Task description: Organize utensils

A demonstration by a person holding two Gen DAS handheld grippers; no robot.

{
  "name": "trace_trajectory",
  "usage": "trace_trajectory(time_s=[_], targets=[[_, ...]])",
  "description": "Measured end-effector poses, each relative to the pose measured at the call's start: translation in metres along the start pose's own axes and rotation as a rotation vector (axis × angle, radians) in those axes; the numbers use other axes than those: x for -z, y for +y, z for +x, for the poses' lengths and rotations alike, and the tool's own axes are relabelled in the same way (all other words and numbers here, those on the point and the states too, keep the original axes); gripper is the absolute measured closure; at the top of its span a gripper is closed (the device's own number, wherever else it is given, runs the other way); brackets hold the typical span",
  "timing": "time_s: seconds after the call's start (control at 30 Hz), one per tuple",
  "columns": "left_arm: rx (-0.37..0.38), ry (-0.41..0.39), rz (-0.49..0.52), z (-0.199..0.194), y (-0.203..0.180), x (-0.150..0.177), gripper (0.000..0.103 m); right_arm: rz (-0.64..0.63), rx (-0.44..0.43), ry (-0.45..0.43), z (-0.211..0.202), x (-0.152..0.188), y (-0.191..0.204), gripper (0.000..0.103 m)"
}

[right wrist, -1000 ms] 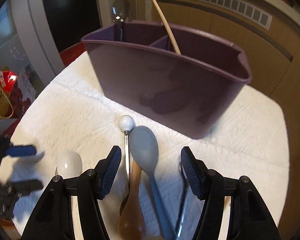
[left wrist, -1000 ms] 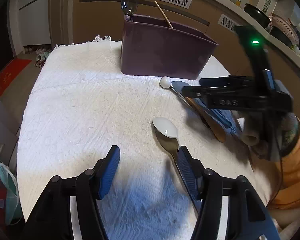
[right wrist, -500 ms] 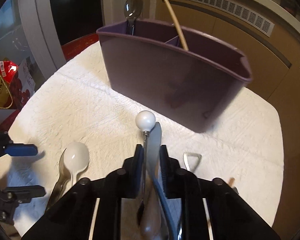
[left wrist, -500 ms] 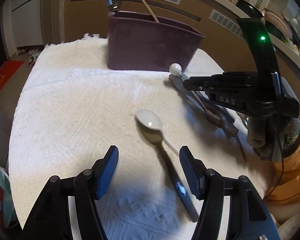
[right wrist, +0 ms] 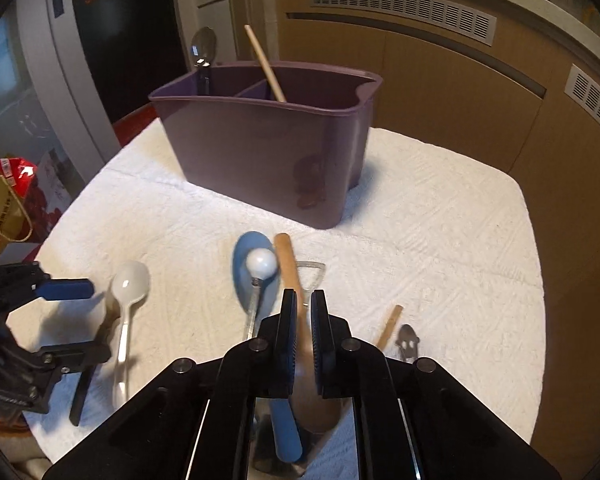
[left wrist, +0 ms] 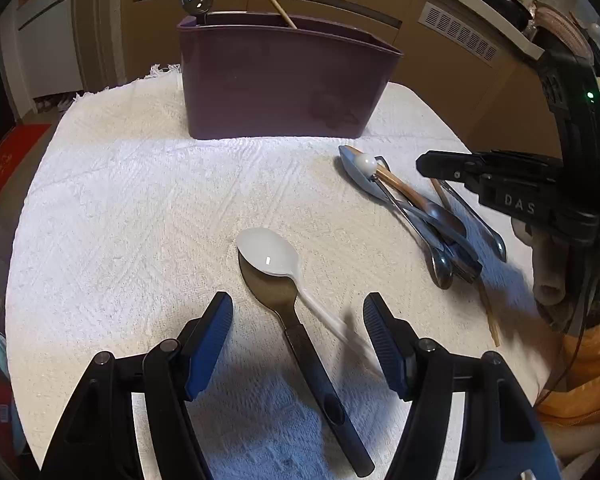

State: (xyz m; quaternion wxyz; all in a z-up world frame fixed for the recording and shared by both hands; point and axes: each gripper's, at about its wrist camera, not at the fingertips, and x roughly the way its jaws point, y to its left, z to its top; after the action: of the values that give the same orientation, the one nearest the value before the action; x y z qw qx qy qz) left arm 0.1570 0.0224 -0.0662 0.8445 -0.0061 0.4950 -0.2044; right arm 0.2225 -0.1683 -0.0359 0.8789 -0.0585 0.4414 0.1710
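Right wrist view: right hand-held gripper point(right wrist: 301, 330) at lower centre, blue pads pinched on handle of brown wooden spoon point(right wrist: 290, 276). Long axis runs from lower centre up toward frame centre, handle tip aimed at dark purple divided plastic caddy point(right wrist: 268, 152) in upper centre, clear path between. Touching beside it at left: blue-grey plastic spoon point(right wrist: 256, 276) w/ white ball-tipped metal stick point(right wrist: 262, 266) lying on top; likely to drag along on lift.

Left wrist view: left hand-held gripper point(left wrist: 298, 322) at lower centre, wide open, holding nothing, straddling white plastic spoon point(left wrist: 270, 254) stacked on black-handled metal spoon point(left wrist: 300, 332). White towel-covered worktop point(left wrist: 140, 200) below. Right one nearer to caddy.
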Motion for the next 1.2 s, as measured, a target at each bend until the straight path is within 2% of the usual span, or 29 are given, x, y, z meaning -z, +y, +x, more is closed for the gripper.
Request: trace_trajectory(time_s=[0.03, 0.1, 0.13, 0.4, 0.43, 0.67, 0.87, 1.0, 1.07, 1.17, 1.2], targets=[[0.003, -0.001, -0.006, 0.000, 0.001, 0.000, 0.039, -0.008, -0.015, -0.004, 0.001, -0.001, 0.002, 0.084], [0.005, -0.006, -0.013, -0.002, 0.002, 0.001, 0.039, -0.020, -0.027, -0.006, 0.009, -0.005, 0.012, 0.075], [0.005, -0.008, -0.013, -0.004, 0.003, 0.002, 0.039, -0.029, -0.029, 0.000, 0.016, -0.008, 0.019, 0.074], [0.012, -0.027, -0.041, -0.018, 0.022, 0.010, 0.038, -0.056, 0.012, 0.050, 0.059, -0.024, 0.032, 0.073], [0.015, -0.027, -0.042, -0.019, 0.023, 0.010, 0.038, -0.066, 0.025, 0.060, 0.061, -0.024, 0.033, 0.077], [0.029, -0.021, -0.019, -0.012, 0.011, 0.006, 0.038, -0.045, 0.032, 0.056, 0.046, -0.008, 0.025, 0.079], [0.018, 0.002, -0.021, 0.012, -0.002, -0.013, 0.037, -0.008, 0.060, 0.033, 0.029, 0.007, 0.008, 0.077], [0.115, 0.011, 0.009, 0.013, -0.018, -0.021, 0.037, 0.011, 0.053, 0.026, 0.022, 0.013, 0.006, 0.076], [0.102, -0.021, 0.060, 0.001, -0.026, -0.019, 0.036, -0.005, 0.038, 0.012, 0.014, 0.015, 0.009, 0.075], [0.016, -0.042, 0.066, -0.010, -0.019, -0.015, 0.033, -0.036, 0.003, -0.016, 0.003, 0.016, 0.024, 0.062], [-0.011, -0.046, 0.056, -0.014, -0.013, -0.012, 0.033, -0.045, -0.012, -0.028, 0.000, 0.015, 0.031, 0.052]])
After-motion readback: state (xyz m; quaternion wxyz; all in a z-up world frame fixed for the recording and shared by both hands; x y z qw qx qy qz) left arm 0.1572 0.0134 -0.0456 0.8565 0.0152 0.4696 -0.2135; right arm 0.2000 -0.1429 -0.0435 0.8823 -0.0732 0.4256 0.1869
